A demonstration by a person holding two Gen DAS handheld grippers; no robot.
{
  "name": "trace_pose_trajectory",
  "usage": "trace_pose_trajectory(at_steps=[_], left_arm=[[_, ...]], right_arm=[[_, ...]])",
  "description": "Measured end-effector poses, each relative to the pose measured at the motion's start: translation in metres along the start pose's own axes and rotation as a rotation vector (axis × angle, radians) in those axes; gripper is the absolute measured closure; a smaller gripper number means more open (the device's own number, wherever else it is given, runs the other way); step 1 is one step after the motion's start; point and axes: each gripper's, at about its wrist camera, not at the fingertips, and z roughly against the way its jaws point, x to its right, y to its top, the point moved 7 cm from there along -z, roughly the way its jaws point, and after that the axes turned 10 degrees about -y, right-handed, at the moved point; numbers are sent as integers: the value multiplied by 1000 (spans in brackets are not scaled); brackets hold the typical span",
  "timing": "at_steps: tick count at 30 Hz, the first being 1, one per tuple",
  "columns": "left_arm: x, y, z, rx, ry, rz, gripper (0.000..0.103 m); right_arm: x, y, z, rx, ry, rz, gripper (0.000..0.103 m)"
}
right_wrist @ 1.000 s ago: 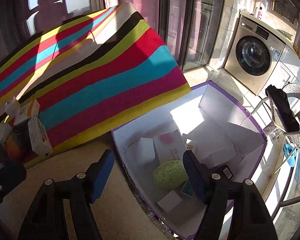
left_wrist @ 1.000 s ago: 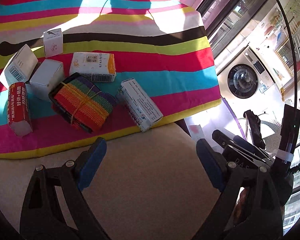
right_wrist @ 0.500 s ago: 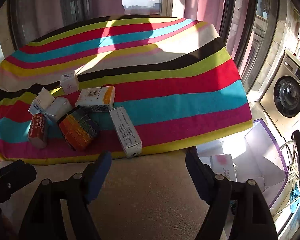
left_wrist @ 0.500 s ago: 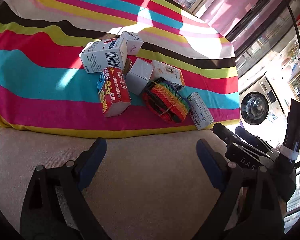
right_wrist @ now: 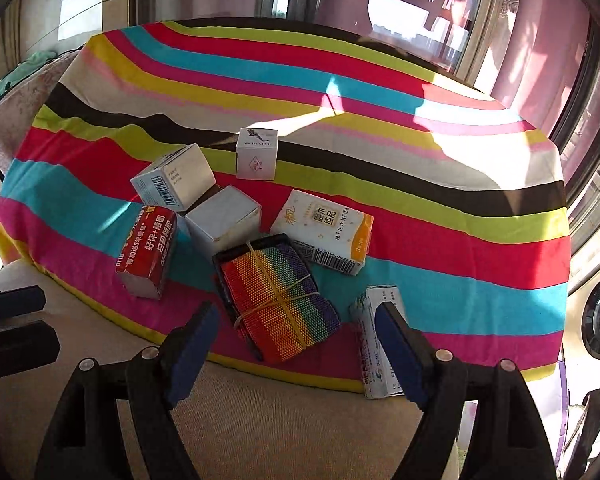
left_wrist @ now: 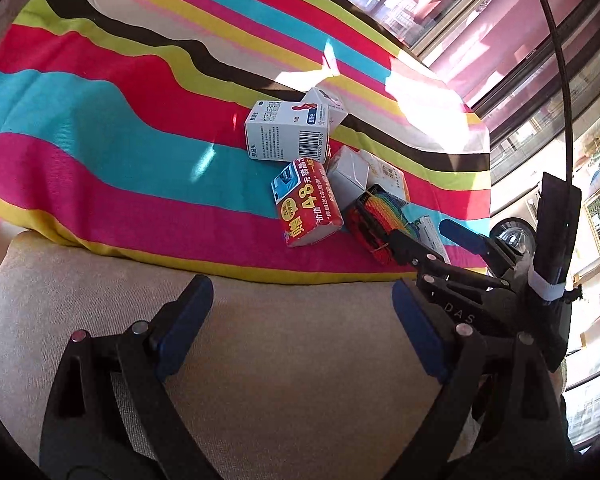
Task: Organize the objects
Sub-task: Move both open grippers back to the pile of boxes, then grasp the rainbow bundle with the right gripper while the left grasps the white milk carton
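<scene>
Boxes (right_wrist: 224, 219) clustered on striped cloth (right_wrist: 440, 216), untouched.

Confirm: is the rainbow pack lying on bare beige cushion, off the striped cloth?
No, the rainbow pack lies wholly on the striped cloth, short of its front edge.

Rainbow-striped cloth (right_wrist: 420, 208), red carton (right_wrist: 148, 248), perhaps white boxes (right_wrist: 224, 216)

Each view looks forward and steeply down along its own tongs. The left view sits back over bare beige surface, with the striped cloth (left_wrist: 100, 128) and box cluster (left_wrist: 308, 184) ahead and right of the left tongs (left_wrist: 300, 332). The right view is nearer, its right tongs (right_wrist: 296, 344) opening at the same cluster's near edge.
</scene>
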Motion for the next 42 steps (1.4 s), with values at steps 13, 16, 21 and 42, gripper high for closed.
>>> trace_pose_trajectory(at_steps=[13, 16, 21, 42], left_arm=[[-14, 46, -2, 57, 10, -11, 10], [-18, 66, -13, 54, -13, 0, 10], [-22, 88, -37, 29, -37, 9, 10], [-11, 105, -72, -12, -57, -70, 31]], right_arm=[[-17, 3, -45, -101, 112, 35, 22], [-16, -1, -51, -118, 139, 11, 24], [-16, -2, -55, -115, 151, -6, 35], [-19, 4, -46, -39, 146, -25, 41]])
